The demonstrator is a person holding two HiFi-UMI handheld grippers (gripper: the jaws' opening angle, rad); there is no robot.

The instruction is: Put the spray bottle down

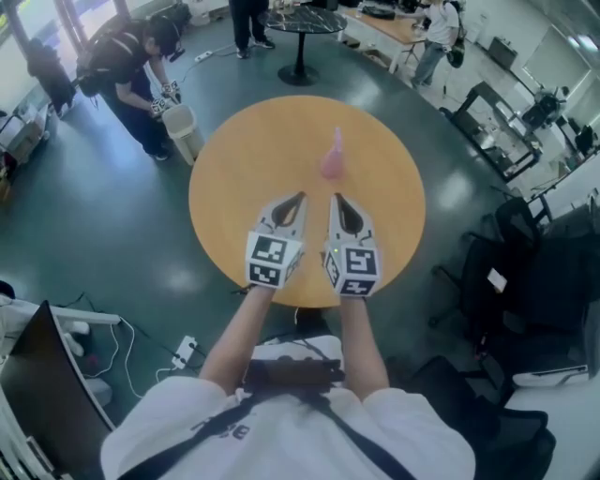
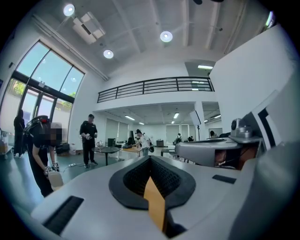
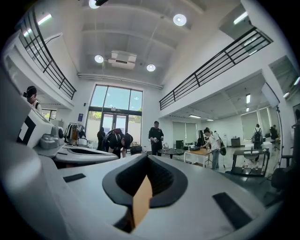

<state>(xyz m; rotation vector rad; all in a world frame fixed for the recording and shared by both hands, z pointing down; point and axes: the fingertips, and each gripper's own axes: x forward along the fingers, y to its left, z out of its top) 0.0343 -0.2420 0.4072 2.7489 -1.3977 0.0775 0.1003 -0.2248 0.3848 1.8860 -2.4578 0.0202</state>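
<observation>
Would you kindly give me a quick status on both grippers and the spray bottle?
Left gripper shut, empty. Right gripper shut, empty. Spray bottle standing on the table, just beyond both. Nothing in the way.

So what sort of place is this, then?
Probably a large open lab or office hall: a balcony railing runs overhead, tall glass doors let in daylight, and desks stand beyond the round wooden table.

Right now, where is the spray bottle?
Head view: the pink spray bottle sits free on the round table, near its middle, just beyond the shut right gripper.
</observation>
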